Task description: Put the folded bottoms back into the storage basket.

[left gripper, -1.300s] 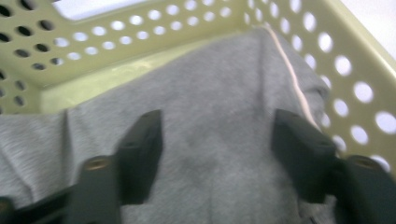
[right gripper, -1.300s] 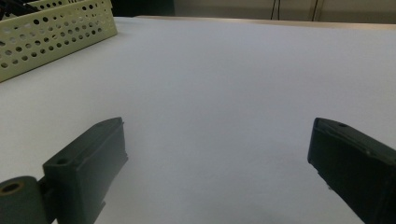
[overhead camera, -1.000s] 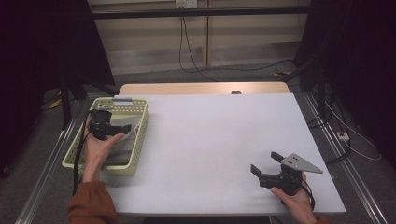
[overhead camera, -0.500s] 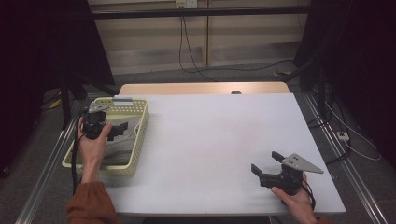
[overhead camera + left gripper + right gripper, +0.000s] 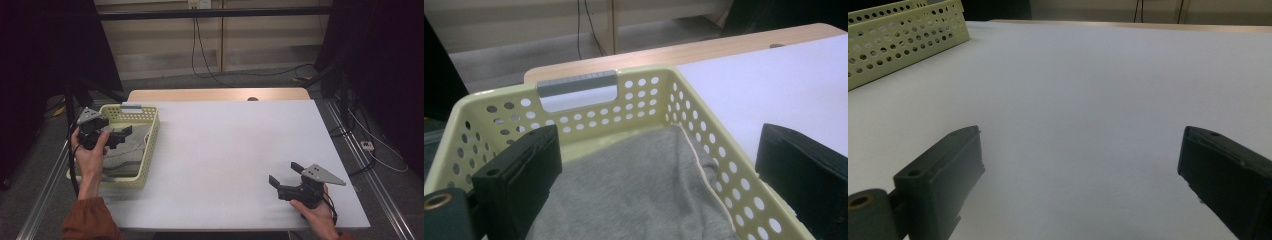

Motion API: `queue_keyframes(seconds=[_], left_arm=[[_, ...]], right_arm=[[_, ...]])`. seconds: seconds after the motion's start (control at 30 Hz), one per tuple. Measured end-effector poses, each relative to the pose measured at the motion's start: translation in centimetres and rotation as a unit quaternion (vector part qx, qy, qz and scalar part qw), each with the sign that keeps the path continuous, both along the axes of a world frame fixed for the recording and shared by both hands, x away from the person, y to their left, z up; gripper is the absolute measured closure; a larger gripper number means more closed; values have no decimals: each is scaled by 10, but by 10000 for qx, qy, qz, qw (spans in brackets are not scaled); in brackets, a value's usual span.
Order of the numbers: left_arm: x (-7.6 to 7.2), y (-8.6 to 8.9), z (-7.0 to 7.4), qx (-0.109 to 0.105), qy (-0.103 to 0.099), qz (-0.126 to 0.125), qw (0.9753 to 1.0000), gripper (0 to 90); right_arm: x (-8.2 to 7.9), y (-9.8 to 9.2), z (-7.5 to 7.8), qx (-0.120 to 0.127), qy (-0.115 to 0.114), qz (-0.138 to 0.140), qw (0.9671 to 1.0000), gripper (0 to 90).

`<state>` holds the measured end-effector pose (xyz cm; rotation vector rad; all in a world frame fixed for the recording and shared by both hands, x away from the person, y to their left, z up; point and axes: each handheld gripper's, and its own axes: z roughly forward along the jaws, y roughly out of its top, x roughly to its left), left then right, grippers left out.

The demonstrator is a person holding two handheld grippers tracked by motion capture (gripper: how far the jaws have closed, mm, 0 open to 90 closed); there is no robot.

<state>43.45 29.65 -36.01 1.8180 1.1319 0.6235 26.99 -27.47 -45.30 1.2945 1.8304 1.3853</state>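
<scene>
A pale yellow perforated basket [image 5: 133,181] stands at the table's left edge with a folded grey cloth [image 5: 131,152] lying in it. My left gripper [image 5: 119,137] hovers over the basket's left side, open, with its jaws pointing right across the cloth. In the left gripper view the left gripper [image 5: 659,147] has its jaws spread wide above the grey cloth [image 5: 634,190], with the basket's [image 5: 704,125] grey-handled far wall behind. My right gripper [image 5: 285,173] rests low near the table's front right, open and empty. In its own view the right gripper [image 5: 1080,142] faces bare table.
The white table top [image 5: 240,145] stretches between the two grippers, with a wooden strip [image 5: 215,95] along its far edge. The basket's corner [image 5: 903,30] shows far left in the right gripper view. Cables run over the floor behind.
My left gripper has drawn back to the left, from over the middle of the basket toward its left rim. The right gripper has stayed put.
</scene>
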Motion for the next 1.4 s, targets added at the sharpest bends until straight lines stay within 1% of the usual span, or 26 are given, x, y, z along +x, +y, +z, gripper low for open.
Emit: queue_keyframes(seconds=[0.03, 0.1, 0.13, 0.17, 0.23, 0.3, 0.33, 0.4, 0.43, 0.47, 0.6, 0.67, 0.73, 0.8, 0.83, 0.9, 0.93, 1.03, 1.13, 1.2, 1.23, 1.3, 1.4], left_arm=[[-1, 1, 0, -1, -20, -19, 10000, 45], [-1, 5, 0, -103, -57, -59, 9999, 42], [-2, 6, -1, -163, -40, -76, 9998, 42], [-3, 8, -1, -166, -52, -99, 9998, 42], [-7, 8, -1, -11, -94, -76, 9999, 43], [-9, 8, 0, 94, -123, -111, 9998, 71], [-10, 9, 0, 112, -128, -123, 9998, 74], [-13, 11, 1, 84, -182, -78, 9998, 64], [-14, 11, 1, 61, -203, -96, 9997, 63], [-16, 12, 1, 79, -184, -89, 9998, 64], [-23, 15, 2, 13, -157, 15, 9999, 63], [-25, 15, 2, 116, -136, 78, 9998, 65], [-29, 17, 2, 116, -167, 65, 9998, 64], [-33, 18, 3, 3, -191, 57, 9998, 65], [-34, 18, 3, -14, -204, 18, 9998, 64], [-38, 18, 3, 89, -202, 5, 9998, 64], [-40, 18, 3, 97, -225, 1, 9997, 64], [-46, 20, 3, 35, -242, -12, 9997, 64], [-52, 20, 3, 76, -221, 54, 9997, 64], [-56, 20, 1, -4, -135, 38, 9999, 63], [-59, 20, 0, 4, -104, 75, 9999, 63], [-63, 20, -1, 78, -152, 129, 9998, 64], [-69, 21, -2, 51, -94, 117, 9999, 65]], right_arm=[[0, 0, 0, -2, -5, 5, 10000, 37], [0, 0, 0, 5, -12, 5, 10000, 37], [0, 0, 0, 6, -15, 2, 10000, 37], [0, 0, 0, 5, -8, 4, 10000, 37], [0, 0, 0, 1, -10, 1, 10000, 37], [0, -1, 0, 5, -2, -6, 10000, 37], [0, 0, 0, -1, 0, -5, 10000, 37], [0, 0, 0, -21, -11, 1, 10000, 37], [0, 0, 0, -4, -14, -7, 10000, 37], [0, 0, 0, -3, -16, -11, 10000, 37], [0, 0, 0, -11, -6, -13, 10000, 37], [1, 0, 0, -24, 0, -16, 10000, 36], [1, 0, 0, -24, 6, -21, 10000, 37], [1, 0, 0, -23, -9, -25, 10000, 36], [0, 0, 0, -14, -9, -27, 10000, 37], [1, -1, 0, -33, -22, -33, 10000, 36], [0, -1, 0, -24, -18, -37, 10000, 37], [0, -1, 0, -24, -19, -38, 10000, 36], [0, -1, 1, -25, -22, -39, 10000, 37], [0, -1, 1, -25, -22, -37, 10000, 37], [0, -1, 0, -23, -20, -35, 10000, 37], [0, -1, 0, -17, -12, -35, 10000, 37], [0, -1, 0, -18, -18, -41, 10000, 36]])
